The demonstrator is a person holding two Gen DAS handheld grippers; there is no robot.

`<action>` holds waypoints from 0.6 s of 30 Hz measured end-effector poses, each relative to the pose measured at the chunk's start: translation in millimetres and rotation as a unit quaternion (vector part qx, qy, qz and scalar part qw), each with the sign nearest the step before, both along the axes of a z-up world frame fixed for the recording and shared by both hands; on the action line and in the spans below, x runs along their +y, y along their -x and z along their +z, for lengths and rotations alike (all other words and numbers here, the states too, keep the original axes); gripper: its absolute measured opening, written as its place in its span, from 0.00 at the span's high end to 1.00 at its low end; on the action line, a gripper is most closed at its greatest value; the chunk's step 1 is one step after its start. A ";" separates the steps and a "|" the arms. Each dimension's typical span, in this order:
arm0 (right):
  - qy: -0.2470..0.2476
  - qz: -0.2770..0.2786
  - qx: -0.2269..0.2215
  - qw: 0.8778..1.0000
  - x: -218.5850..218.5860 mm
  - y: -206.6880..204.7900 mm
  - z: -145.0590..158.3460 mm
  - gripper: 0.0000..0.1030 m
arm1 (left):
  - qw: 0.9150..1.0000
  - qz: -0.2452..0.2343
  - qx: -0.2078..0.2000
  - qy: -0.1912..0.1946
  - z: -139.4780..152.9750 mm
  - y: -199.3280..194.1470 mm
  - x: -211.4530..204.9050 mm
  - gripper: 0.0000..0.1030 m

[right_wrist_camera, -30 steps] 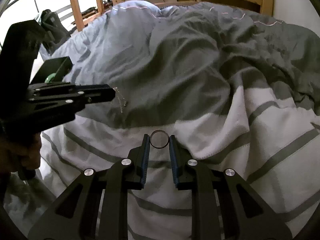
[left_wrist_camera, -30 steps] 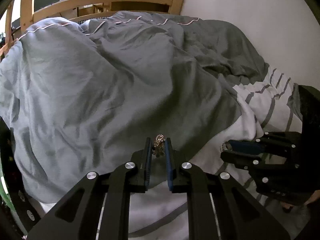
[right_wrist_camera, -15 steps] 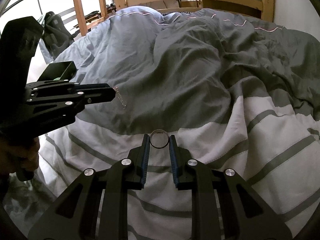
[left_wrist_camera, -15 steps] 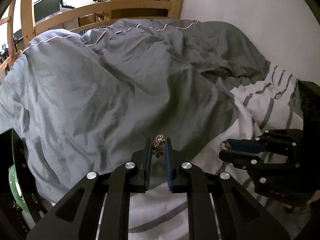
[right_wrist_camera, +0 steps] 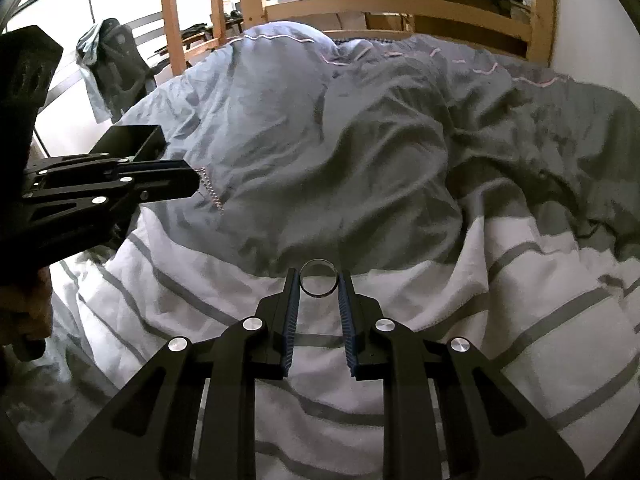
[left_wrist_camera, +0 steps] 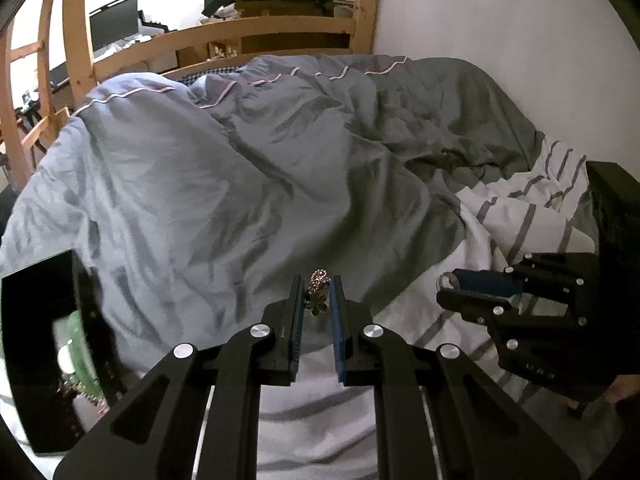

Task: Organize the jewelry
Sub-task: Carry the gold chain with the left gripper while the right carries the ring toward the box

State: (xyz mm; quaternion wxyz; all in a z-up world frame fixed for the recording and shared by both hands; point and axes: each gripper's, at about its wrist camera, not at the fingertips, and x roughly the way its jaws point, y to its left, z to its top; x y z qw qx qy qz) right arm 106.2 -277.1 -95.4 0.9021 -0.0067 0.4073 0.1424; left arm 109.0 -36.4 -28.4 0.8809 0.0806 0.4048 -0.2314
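Note:
My left gripper (left_wrist_camera: 317, 292) is shut on a gold flower-shaped chain piece (left_wrist_camera: 318, 299), held in the air above the bed. In the right wrist view the left gripper (right_wrist_camera: 192, 182) shows at the left with the chain (right_wrist_camera: 212, 192) hanging from its tips. My right gripper (right_wrist_camera: 319, 285) is shut on a silver ring (right_wrist_camera: 318, 278), held above the striped sheet. It also shows in the left wrist view (left_wrist_camera: 448, 286) at the right, with the ring (left_wrist_camera: 447, 280) at its tips. A black jewelry box (left_wrist_camera: 40, 344) lies at the lower left, also seen in the right wrist view (right_wrist_camera: 130, 142).
A rumpled grey duvet (left_wrist_camera: 260, 184) covers most of the bed. A white striped sheet (right_wrist_camera: 520, 300) lies in front. A wooden bed frame (left_wrist_camera: 248, 36) stands behind and a white wall (left_wrist_camera: 500, 20) is on the right.
Both grippers have drawn back and left while holding their pieces. The black box has come into the left wrist view at the lower left.

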 end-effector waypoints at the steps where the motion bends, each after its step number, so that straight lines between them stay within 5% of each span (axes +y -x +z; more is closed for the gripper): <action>1: 0.001 0.002 -0.004 1.000 1.7 2.1 3.8 0.80 | 1.000 0.003 -0.002 -0.001 2.3 2.5 2.2 0.88; 18: 0.016 0.070 -0.036 0.997 80.8 24.4 51.7 0.80 | 0.997 0.066 -0.035 0.004 50.4 25.3 64.5 0.88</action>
